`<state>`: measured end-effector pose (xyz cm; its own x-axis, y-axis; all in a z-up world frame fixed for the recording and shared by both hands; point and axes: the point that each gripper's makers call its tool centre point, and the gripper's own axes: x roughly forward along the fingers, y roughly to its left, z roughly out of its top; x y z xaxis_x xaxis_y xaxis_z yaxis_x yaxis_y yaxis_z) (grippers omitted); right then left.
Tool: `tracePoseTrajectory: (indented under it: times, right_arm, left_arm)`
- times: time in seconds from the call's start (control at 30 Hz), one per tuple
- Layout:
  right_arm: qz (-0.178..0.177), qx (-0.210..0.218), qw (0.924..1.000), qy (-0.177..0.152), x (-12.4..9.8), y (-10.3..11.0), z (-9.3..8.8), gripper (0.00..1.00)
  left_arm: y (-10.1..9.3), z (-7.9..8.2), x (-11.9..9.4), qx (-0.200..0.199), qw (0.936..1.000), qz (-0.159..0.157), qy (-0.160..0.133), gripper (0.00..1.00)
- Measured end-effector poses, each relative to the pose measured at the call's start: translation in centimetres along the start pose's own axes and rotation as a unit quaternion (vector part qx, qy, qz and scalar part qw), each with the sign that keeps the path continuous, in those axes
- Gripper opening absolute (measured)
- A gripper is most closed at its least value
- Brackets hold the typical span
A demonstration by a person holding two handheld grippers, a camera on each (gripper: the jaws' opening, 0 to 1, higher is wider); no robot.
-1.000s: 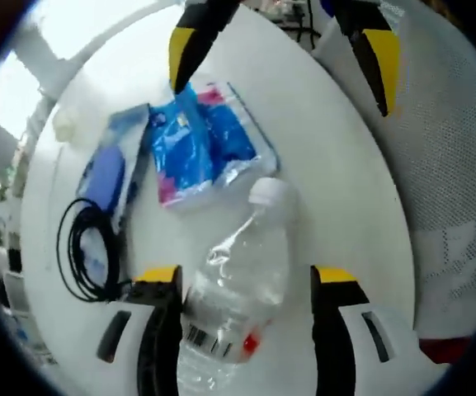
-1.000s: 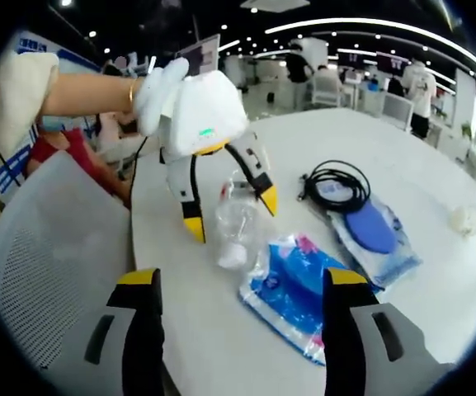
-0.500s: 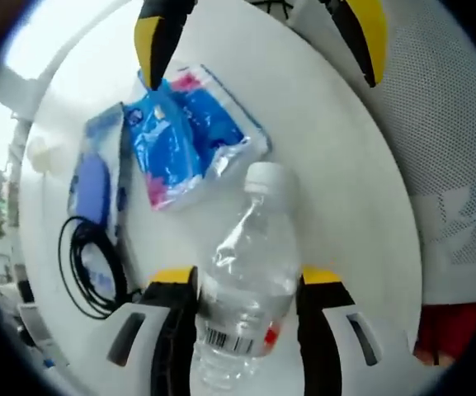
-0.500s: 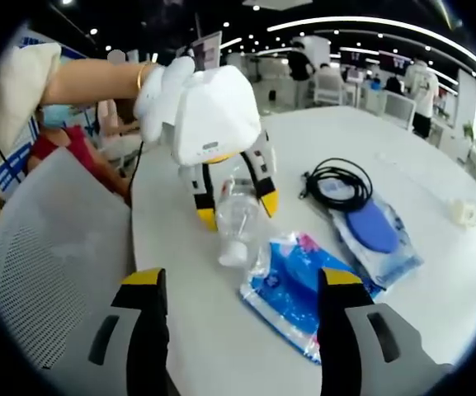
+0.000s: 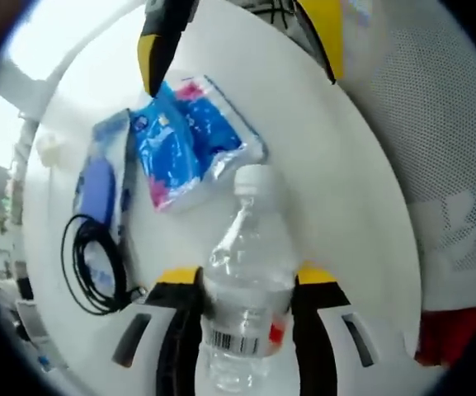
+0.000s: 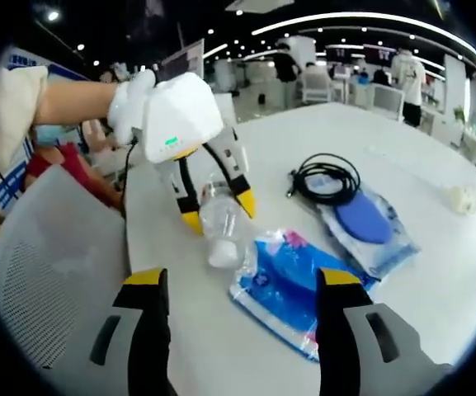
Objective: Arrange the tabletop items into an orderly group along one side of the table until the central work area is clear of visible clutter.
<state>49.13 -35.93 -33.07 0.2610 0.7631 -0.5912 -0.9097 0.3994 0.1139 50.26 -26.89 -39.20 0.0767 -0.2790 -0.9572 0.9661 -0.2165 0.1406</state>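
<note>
The left tongs (image 5: pixel 242 280) are closed on a clear plastic bottle (image 5: pixel 246 293), the yellow-tipped jaws pressing its sides just above the barcode label. In the right gripper view the same left tongs (image 6: pixel 215 210) come down from a gloved hand (image 6: pixel 126 103) and pinch the bottle (image 6: pixel 221 227), which tilts with its white cap (image 6: pixel 221 254) toward the desk (image 6: pixel 402 148). Whether the cap touches the desk top is hard to tell through the lens bend.

The right tongs (image 6: pixel 238 285) stand open with nothing between the jaws, held above the desk's near edge. In the left gripper view the right tongs (image 5: pixel 238 41) enter from the top, jaws spread wide.

Just beyond the bottle cap lies a blue and pink plastic packet (image 6: pixel 291 276), flat on the desk near the curved edge that faces the mesh chair (image 6: pixel 48 272). Further in from that edge a second clear packet with a blue oval (image 6: pixel 365 227) lies beside the first, and a coiled black cable (image 6: pixel 328 177) rests at its far end, partly overlapping it. In the left gripper view the same three sit in a row: blue and pink packet (image 5: pixel 192 140), packet with the oval (image 5: pixel 101 186), cable (image 5: pixel 93 264). A small pale crumpled object (image 6: pixel 463 198) sits well apart toward the far side of the desk.
</note>
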Motion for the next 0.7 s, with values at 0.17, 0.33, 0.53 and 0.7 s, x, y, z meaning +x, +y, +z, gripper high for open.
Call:
tracePoseTrajectory:
  times: [0.17,0.33,0.53,0.7]
  right_arm:
    - [-0.008,0.01,0.9999,-0.005,-0.1,-0.6,0.0,0.71]
    - [-0.005,0.027,0.9995,-0.017,-0.3,-0.8,0.3,0.71]
    - [-0.013,0.023,0.9994,-0.02,-0.5,-1.1,0.3,0.74]
    - [-0.013,0.015,0.9994,-0.027,-0.6,-1.0,0.7,0.76]
  left_arm:
    - [-0.2,1.2,-1.0,-0.011,0.999,0.015,-0.04,0.38]
    - [1.1,2.4,-2.4,-0.048,0.9932,0.058,-0.089,0.38]
    - [2.9,3.5,-4.8,-0.094,0.9779,0.112,-0.149,0.37]
    - [3.4,3.9,-6.0,-0.127,0.9651,0.127,-0.191,0.37]
